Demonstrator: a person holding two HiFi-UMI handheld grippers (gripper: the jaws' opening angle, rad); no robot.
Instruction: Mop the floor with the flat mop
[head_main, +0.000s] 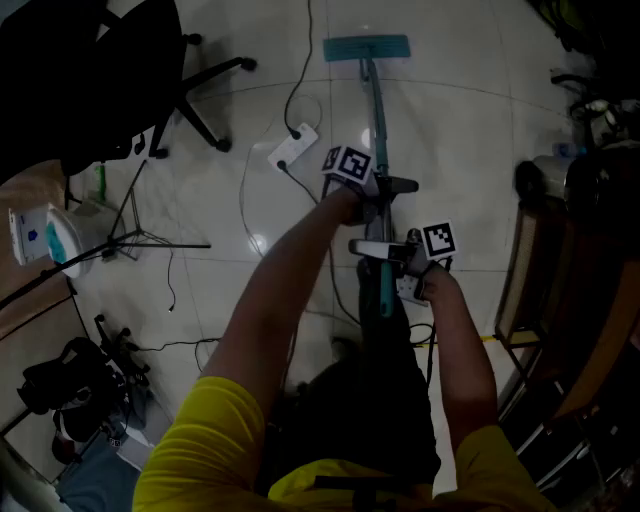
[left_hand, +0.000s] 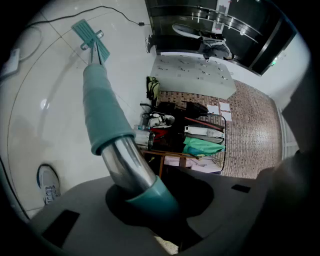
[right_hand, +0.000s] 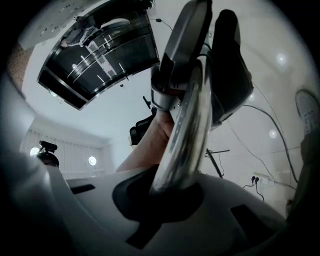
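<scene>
Location of flat mop (head_main: 374, 80): centre of head view, pole (head_main: 379, 130) running from person's torso out toward 12 o'clock, teal mop head (head_main: 366, 47) flat on pale tiled floor (head_main: 450, 130) at far end. Held at two pts along pole, both arms extended in front of yellow shirt (head_main: 200, 450).

Tool 1, left gripper (head_main: 383, 190): further out along pole, toward mop head; marker cube (head_main: 348, 163) at its 10 o'clock. Jaws closed tight round pole, seated on teal collar (left_hand: 152, 192) next to bare chrome section (left_hand: 127, 162). Teal sleeve (left_hand: 102, 110) beyond that, mop head small at 11 o'clock of left gripper view.

Tool 2, right gripper (head_main: 385, 250): nearer body, just behind left gripper at its 6 o'clock. Jaws closed tight on chrome tube (right_hand: 182, 130). In right gripper view, other gripper and forearm (right_hand: 145, 145) beyond, up tube toward 12 o'clock.

Surroundings, head view:
- black office chair (head_main: 150, 80) at 10 o'clock
- white power strip (head_main: 292, 147) w/ cables (head_main: 300, 60) on floor just left of pole, not touching it
- thin stand legs (head_main: 140, 240) at 9 o'clock
- white-and-teal box (head_main: 45, 235) on wood surface (head_main: 30, 190) at 9 o'clock edge
- dark bags and gear (head_main: 70, 385) at 8 o'clock
- wooden furniture (head_main: 560, 300) at 3 o'clock

Left gripper view: shoe (left_hand: 48, 184) on floor at 8 o'clock; rack w/ clothing (left_hand: 195, 135) at 3 o'clock, beyond pole. Lighting dim; finer detail not legible.
</scene>
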